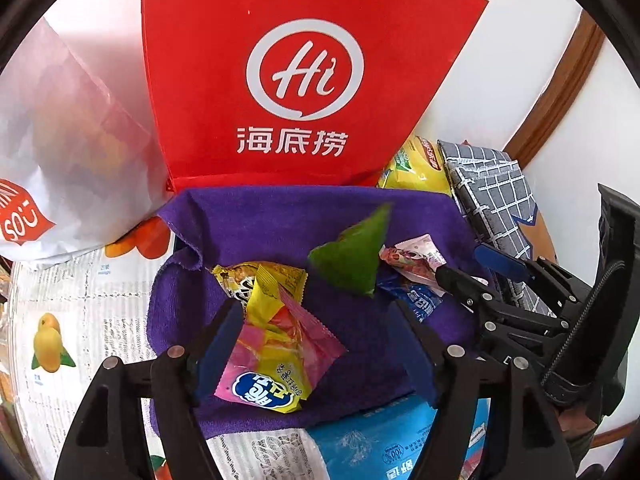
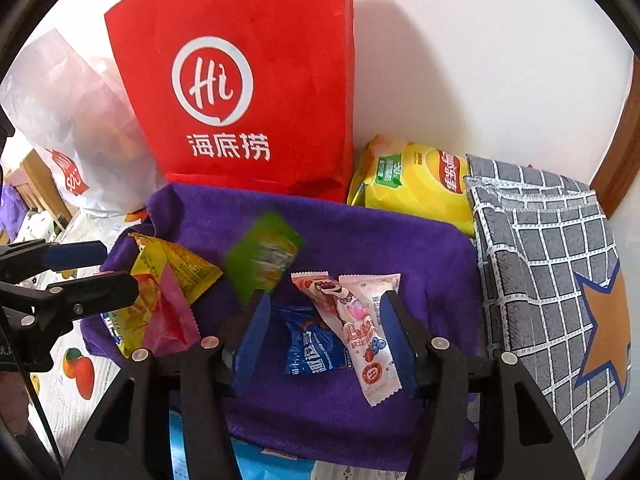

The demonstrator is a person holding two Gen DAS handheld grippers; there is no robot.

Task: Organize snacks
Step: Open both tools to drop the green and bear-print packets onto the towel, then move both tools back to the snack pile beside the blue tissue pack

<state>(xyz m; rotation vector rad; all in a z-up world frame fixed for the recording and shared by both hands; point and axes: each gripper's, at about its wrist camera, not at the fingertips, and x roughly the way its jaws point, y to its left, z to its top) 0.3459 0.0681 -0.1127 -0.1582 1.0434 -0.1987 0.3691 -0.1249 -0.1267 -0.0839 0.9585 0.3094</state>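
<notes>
Both the left gripper (image 1: 316,356) and right gripper (image 2: 324,336) gape empty above the purple towel (image 2: 400,248), where light, crinkly, slippery snack packets (image 2: 360,328) lie; pinch flat sealed edges.

White wall (image 2: 480,60), brown wooden trim (image 1: 560,88)

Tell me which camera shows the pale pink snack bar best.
Right wrist: the pale pink snack bar lies full-length on the purple towel, between the right gripper fingers. Left wrist shows only its end.
</notes>
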